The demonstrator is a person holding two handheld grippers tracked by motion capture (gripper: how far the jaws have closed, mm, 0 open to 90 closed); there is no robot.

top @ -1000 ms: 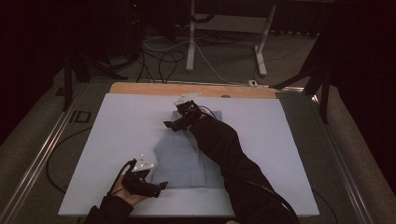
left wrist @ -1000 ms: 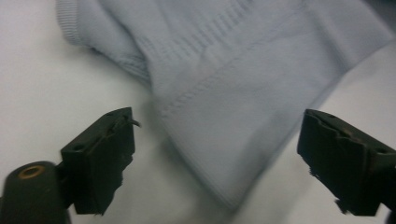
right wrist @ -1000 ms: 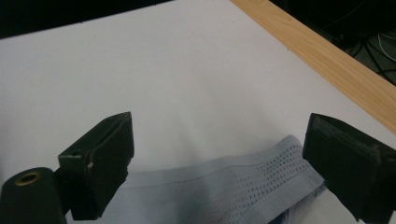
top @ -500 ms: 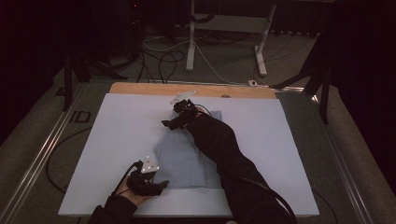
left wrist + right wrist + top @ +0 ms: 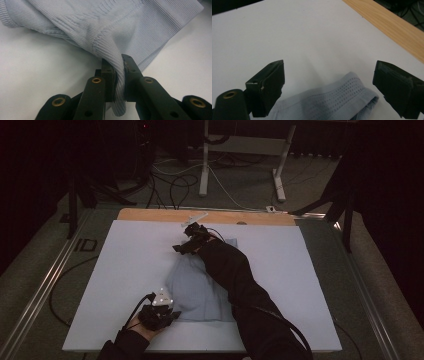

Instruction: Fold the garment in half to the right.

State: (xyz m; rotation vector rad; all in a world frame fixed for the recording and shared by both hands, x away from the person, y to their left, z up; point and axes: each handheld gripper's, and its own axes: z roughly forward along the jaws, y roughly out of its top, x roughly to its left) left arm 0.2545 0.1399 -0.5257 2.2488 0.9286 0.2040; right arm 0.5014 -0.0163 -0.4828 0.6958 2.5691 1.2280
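A pale blue knit garment (image 5: pixel 197 287) lies on the white table top (image 5: pixel 125 270), partly under the person's right sleeve. Near the front edge my left gripper (image 5: pixel 170 314) is shut on a ribbed fold of the garment (image 5: pixel 117 75), which is pinched between the jaws and pulled up a little. At the garment's far end my right gripper (image 5: pixel 181 248) stands open, its jaws wide apart above a perforated ribbed edge of the garment (image 5: pixel 337 100). Nothing sits between the right fingers (image 5: pixel 270 77).
A strip of bare wood (image 5: pixel 150 215) runs along the table's far edge and shows in the right gripper view (image 5: pixel 392 27). Beyond it are cables and a white stand's legs (image 5: pixel 204 165) on the floor. Metal rails flank the table.
My left gripper has moved right along the front edge to the garment's corner and closed on it. The right gripper has stayed at the far end, open.
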